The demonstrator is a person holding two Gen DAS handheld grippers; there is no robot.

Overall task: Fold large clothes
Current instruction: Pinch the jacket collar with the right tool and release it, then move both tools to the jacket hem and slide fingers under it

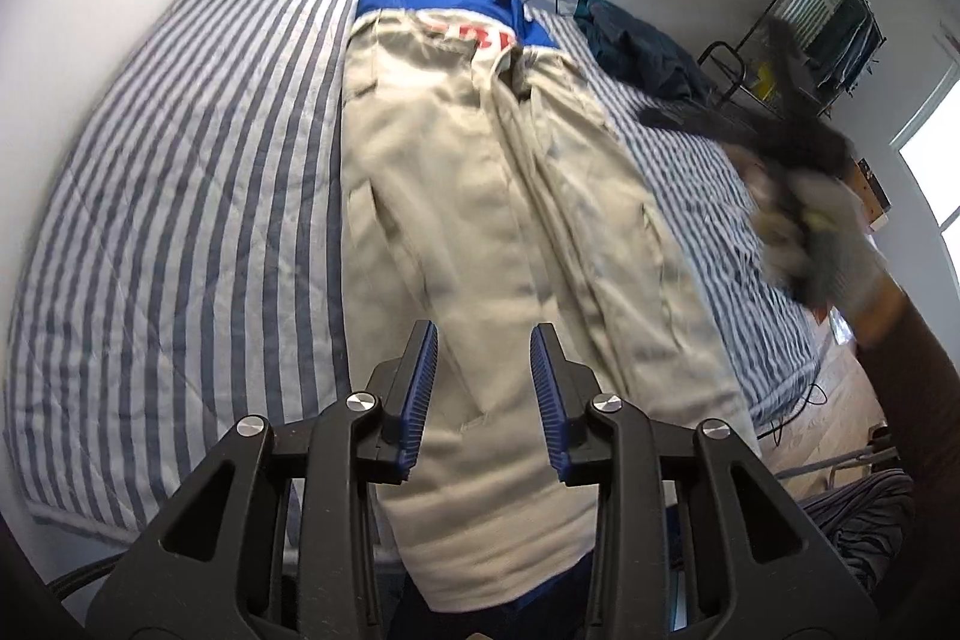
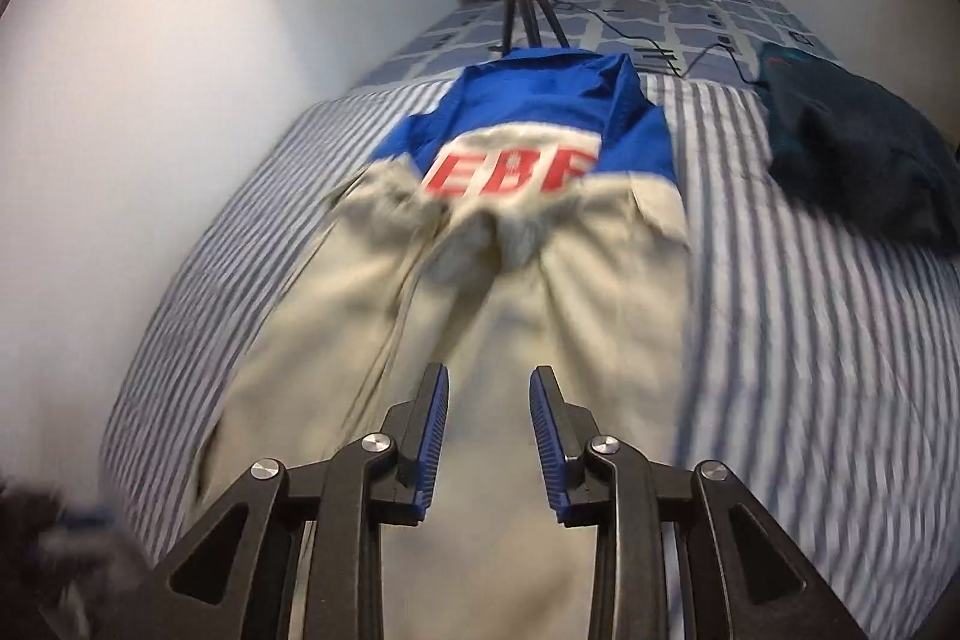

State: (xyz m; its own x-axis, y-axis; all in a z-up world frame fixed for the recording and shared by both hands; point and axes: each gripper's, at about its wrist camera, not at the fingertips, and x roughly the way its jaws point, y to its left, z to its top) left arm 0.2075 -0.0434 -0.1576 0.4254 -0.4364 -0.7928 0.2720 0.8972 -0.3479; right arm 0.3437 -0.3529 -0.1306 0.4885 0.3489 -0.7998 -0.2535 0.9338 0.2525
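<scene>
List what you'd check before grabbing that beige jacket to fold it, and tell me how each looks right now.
1. Left gripper free: ok, jaws apart with nothing between them.
2. Right gripper free: ok, jaws apart, only cloth below.
3. Jacket laid out lengthwise on the bed: ok, blue collar end at the far side.
4. Jacket smooth: not ok, cloth bunched below the red lettering.
5. Nothing on the jacket: ok, the dark garment lies apart on the stripes.
6. Near hem fully on the bed: cannot tell, the grippers hide it.
</scene>
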